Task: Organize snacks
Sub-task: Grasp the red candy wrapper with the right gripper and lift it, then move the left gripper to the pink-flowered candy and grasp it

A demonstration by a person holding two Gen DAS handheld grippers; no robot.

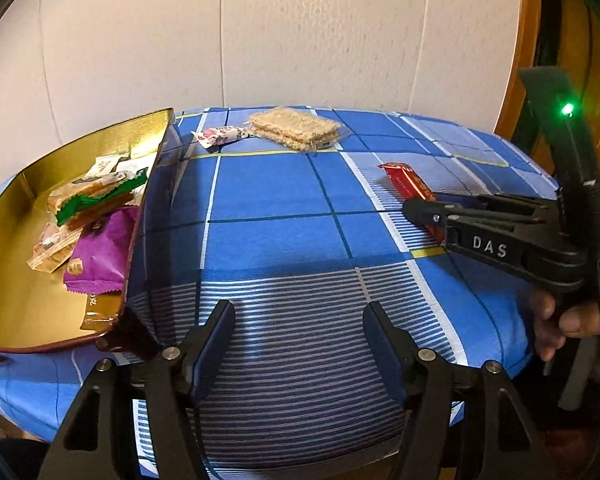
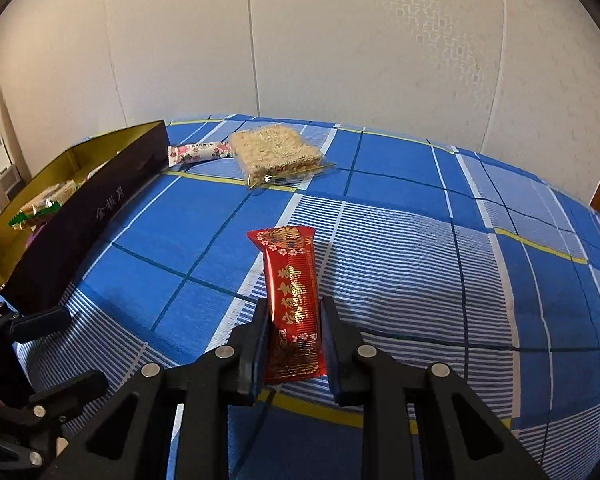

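Snack bar [image 1: 408, 184], red-wrapped, is seen clamped in the right tool [image 1: 420, 208], well right of the gold box [image 1: 32, 312]; the left tool [image 1: 298, 334] stands half-open, empty. From the right wrist, its long axis is seen along the pads [image 2: 260, 344], with the box far left.

Dim warm indoor light, sharp focus, fisheye-bowed edges, dark corner vignette, soft shadows

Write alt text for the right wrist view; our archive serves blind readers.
The right gripper is shut on a red foil snack packet with gold print above a blue checked tablecloth. Beyond lie a clear-wrapped rice cracker block, a pink floral sachet and a gold-lined dark box of snacks.
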